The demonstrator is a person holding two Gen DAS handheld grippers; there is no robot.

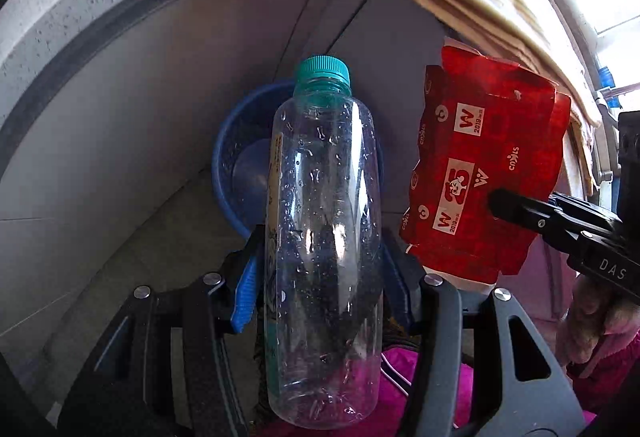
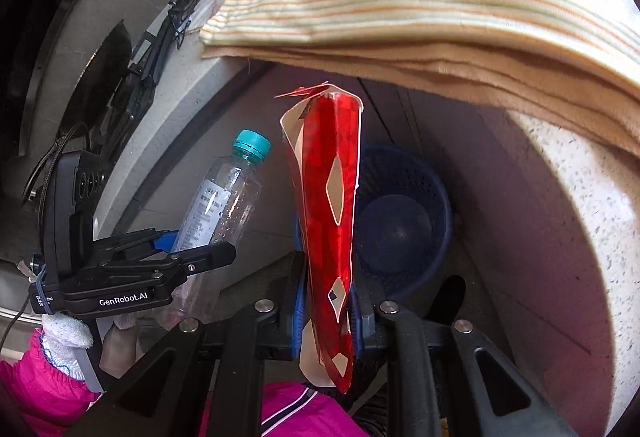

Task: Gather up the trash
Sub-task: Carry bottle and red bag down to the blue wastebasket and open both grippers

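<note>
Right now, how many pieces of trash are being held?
2. A clear bottle sits clamped in the left gripper; a flattened red carton is pinched in the right gripper. Both hang above a blue basket. More trash may lie out of view.

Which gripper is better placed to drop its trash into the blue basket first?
Probably the right. Its red wrapper hangs directly before the blue basket, while the left gripper holds its bottle off to the side.
</note>
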